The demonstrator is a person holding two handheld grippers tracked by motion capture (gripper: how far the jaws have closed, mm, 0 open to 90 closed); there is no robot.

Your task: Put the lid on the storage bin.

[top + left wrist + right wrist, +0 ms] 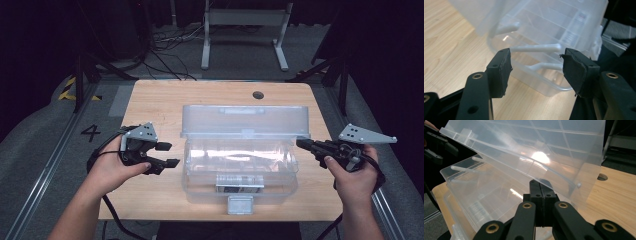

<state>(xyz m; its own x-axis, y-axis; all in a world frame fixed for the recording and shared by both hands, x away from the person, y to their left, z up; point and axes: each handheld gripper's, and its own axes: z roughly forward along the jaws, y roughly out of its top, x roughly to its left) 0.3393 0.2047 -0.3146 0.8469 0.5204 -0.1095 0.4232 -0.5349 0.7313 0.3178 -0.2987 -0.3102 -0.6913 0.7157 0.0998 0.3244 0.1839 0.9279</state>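
Wooden table: your left hand-held gripper gapes, right hand-held gripper clenched empty; nudge the raised lid, and it may drop.

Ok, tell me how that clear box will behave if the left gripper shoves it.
The box looks thin-walled and almost empty, so it is probably light and would slide on the smooth table rather than resist. Its raised lid may wobble or drop shut. The open left gripper beside it would likely flex the wall a little.
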